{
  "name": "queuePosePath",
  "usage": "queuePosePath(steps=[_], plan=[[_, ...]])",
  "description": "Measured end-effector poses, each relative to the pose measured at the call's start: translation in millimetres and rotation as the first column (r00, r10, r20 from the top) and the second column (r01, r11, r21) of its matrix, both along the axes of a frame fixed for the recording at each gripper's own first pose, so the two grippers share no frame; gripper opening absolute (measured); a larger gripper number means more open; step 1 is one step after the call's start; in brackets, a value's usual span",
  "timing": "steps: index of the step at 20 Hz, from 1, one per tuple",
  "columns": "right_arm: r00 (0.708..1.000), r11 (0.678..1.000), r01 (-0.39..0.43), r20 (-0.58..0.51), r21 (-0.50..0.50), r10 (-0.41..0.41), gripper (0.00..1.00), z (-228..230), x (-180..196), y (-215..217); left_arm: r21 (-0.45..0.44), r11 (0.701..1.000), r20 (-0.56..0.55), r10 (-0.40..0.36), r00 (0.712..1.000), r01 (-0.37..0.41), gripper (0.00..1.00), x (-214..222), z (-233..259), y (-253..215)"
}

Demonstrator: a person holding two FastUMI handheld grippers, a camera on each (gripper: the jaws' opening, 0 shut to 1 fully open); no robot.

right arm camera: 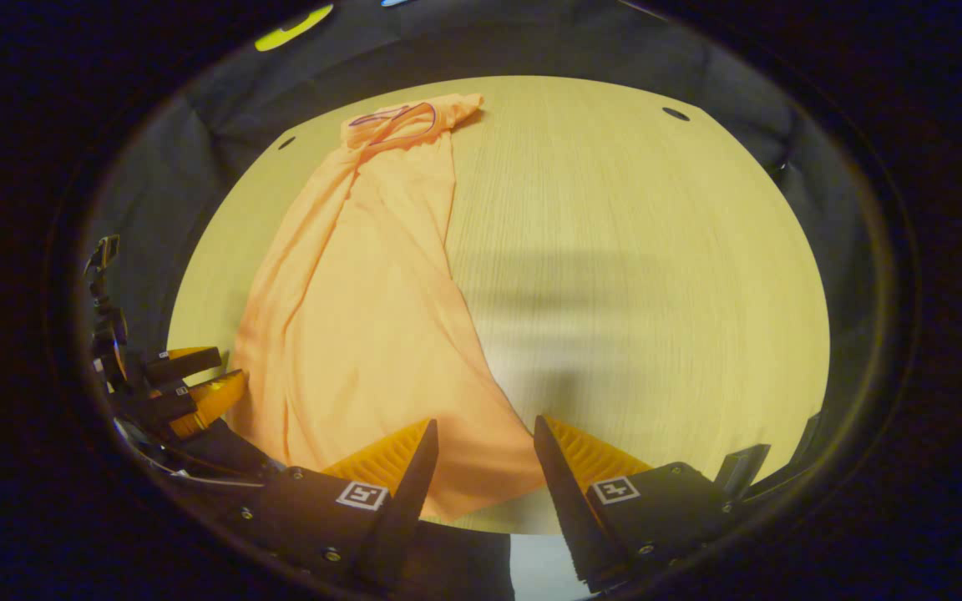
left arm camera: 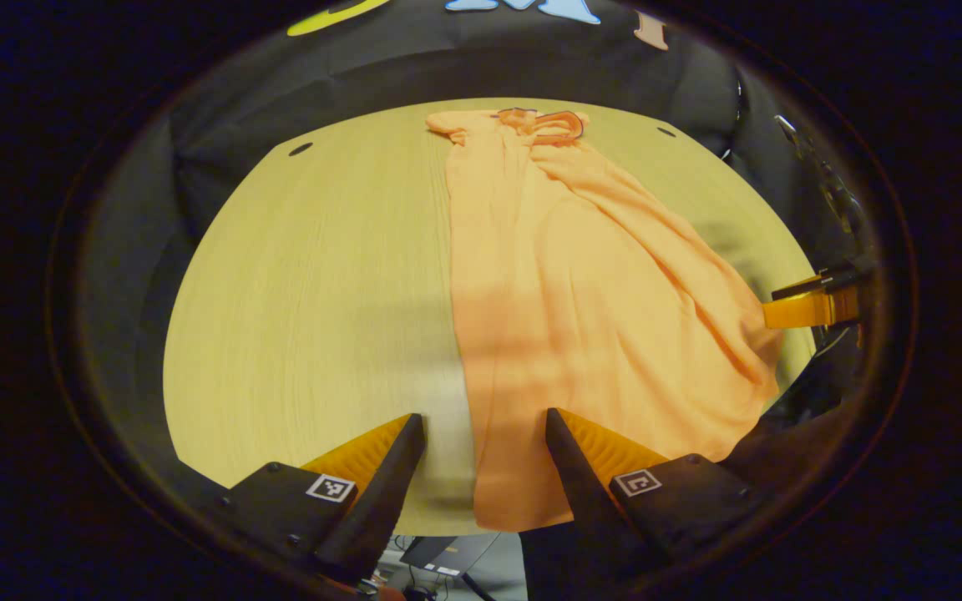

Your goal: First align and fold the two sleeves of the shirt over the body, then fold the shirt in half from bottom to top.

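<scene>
Both pairs of fingers hang just above the near hem now. Left gripper (left arm camera: 485, 442) has its jaws spread wide with nothing between them but air, poised over the left edge of the orange shirt (left arm camera: 581, 317). Right gripper (right arm camera: 483, 446), same story: jaws apart, empty, hovering over the hem's right corner at six o'clock in its own view. Shirt lies long and narrow on the wooden table (left arm camera: 314, 292), collar (right arm camera: 389, 121) away at twelve o'clock, hem toward us, and the sleeves look already folded in over the body, so I'd say the bottom-to-top fold is next.

Trouble spots, though. Loose ridges run down the shirt's right side, so a pinch there might catch only the top layer, and the folded sleeve would slide out as the hem lifts. Grips at uneven spots along the hem would skew the fold. And the hem sits right at the table's near edge, so a low approach could nudge cloth over it.
</scene>
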State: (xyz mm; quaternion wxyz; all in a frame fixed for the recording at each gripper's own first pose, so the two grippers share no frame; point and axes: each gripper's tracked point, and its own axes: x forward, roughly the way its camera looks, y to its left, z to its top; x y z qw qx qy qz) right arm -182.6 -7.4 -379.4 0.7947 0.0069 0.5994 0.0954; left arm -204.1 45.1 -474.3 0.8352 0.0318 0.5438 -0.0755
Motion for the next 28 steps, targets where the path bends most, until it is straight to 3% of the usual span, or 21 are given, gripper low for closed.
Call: queuePosePath(steps=[6, 9, 14, 17, 18, 19, 20, 21, 22, 23, 24, 25, 28], plan=[[0.996, 0.998, -0.04, -0.078, -0.052, 0.036, 0.74, -15.2, -15.7, -2.8, 0.034, 0.999, -0.079, 0.0, 0.997, 0.003, 0.99, -7.9, -3.2, -0.8], [0.994, 0.995, -0.067, -0.091, -0.08, 0.059, 0.73, -17.3, -14.7, -1.9, 0.013, 0.998, -0.126, 0.07, 0.99, -0.069, 0.96, -4.1, -4.9, -1.4], [0.972, 0.968, -0.181, -0.182, -0.174, 0.149, 0.73, -19.3, -18.7, -4.4, 0.027, 0.999, -0.164, 0.051, 0.985, -0.047, 0.94, -3.0, -4.3, -8.8], [0.975, 0.976, -0.129, -0.204, -0.174, 0.092, 0.68, -21.3, -14.1, -5.7, 0.018, 1.0, -0.15, 0.012, 0.989, -0.009, 0.85, 3.2, -6.8, -18.7], [0.977, 0.979, -0.11, -0.199, -0.17, 0.075, 0.56, -20.8, -12.9, -6.8, 0.018, 1.0, -0.157, -0.009, 0.988, 0.012, 0.74, 3.4, -6.6, -22.8], [0.982, 0.984, -0.084, -0.182, -0.16, 0.054, 0.36, -21.5, -10.6, -5.6, 0.019, 0.999, -0.161, -0.028, 0.987, 0.031, 0.7, 5.4, -6.8, -25.7], [0.982, 0.986, -0.077, -0.182, -0.15, 0.049, 0.21, -21.7, -11.8, -5.6, 0.014, 0.999, -0.159, -0.039, 0.987, 0.041, 0.61, 6.6, -8.8, -26.4], [0.982, 0.986, -0.078, -0.18, -0.147, 0.051, 0.14, -21.8, -11.5, -5.8, 0.004, 0.999, -0.153, -0.034, 0.988, 0.035, 0.54, 7.2, -6.5, -27.9], [0.987, 0.988, -0.054, -0.156, -0.147, 0.031, 0.14, -20.6, -9.0, -7.5, -0.003, 1.0, -0.143, -0.023, 0.989, 0.023, 0.36, 12.1, -4.8, -27.1], [0.988, 0.987, -0.042, -0.155, -0.153, 0.018, 0.0, -21.6, -12.2, -7.6, -0.009, 1.0, -0.157, -0.01, 0.988, 0.008, 0.22, 13.2, -3.0, -25.7], [0.99, 0.986, -0.044, -0.14, -0.159, 0.021, 0.0, -19.7, -12.0, -6.1, -0.021, 1.0, -0.155, 0.002, 0.988, -0.005, 0.11, 15.9, -1.2, -25.2], [0.991, 0.984, -0.048, -0.132, -0.17, 0.026, 0.0, -20.6, -12.3, -5.1, -0.031, 0.999, -0.15, 0.011, 0.989, -0.016, 0.07, 18.8, 0.7, -24.3], [0.994, 0.987, -0.04, -0.109, -0.154, 0.023, 0.0, -18.8, -14.8, -1.9, -0.071, 0.996, -0.129, 0.037, 0.991, -0.046, 0.06, 25.3, 10.8, -17.2]])
